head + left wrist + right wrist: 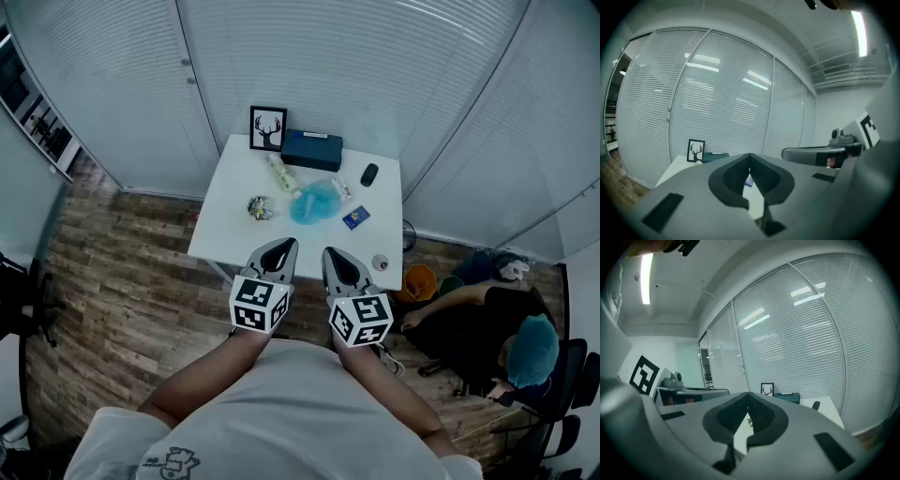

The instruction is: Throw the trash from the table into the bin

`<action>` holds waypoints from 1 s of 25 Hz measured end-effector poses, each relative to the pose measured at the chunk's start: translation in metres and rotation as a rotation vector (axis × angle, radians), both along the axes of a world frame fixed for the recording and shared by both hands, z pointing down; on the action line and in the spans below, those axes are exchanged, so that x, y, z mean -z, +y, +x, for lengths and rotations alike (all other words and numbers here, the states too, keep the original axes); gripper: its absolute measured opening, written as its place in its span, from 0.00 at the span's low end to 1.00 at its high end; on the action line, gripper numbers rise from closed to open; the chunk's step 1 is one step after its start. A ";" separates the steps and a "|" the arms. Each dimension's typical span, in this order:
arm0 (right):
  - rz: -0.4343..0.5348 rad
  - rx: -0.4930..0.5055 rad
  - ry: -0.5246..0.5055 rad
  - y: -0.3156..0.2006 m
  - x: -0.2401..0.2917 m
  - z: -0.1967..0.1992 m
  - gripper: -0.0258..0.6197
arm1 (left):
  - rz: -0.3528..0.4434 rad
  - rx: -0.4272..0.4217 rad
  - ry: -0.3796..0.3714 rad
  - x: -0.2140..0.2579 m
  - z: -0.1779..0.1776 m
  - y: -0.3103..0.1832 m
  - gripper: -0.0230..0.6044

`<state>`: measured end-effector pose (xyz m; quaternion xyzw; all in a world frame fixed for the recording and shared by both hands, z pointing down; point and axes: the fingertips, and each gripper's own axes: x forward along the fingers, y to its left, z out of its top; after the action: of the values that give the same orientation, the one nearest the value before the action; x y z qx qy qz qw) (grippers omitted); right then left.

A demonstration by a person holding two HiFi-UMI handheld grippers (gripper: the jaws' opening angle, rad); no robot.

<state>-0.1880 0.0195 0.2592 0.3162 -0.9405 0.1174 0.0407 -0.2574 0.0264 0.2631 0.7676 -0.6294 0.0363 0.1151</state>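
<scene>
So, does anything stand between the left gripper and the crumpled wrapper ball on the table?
Nothing visible does. The left gripper, jaws shut and empty, is at the near edge of the table, and only bare tabletop lies between it and the crumpled wrapper ball.

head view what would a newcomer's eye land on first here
The left gripper and right gripper, both shut and empty, sit side by side at the near edge of the white table. On it a crumpled blue bag lies mid-table, a framed deer picture at the far edge. A person in a blue cap crouches on the floor at right.
</scene>
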 end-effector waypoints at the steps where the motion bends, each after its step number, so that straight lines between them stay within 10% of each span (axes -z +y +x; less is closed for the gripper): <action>1: 0.000 0.000 0.001 0.001 -0.001 0.000 0.05 | -0.001 0.000 0.001 -0.001 0.000 0.001 0.05; 25: -0.023 -0.011 -0.023 -0.004 -0.004 -0.037 0.05 | -0.001 -0.027 0.012 -0.006 -0.034 -0.012 0.05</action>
<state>-0.2246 0.0153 0.2629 0.3194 -0.9378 0.1323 0.0330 -0.2917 0.0140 0.2696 0.7763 -0.6181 0.0335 0.1189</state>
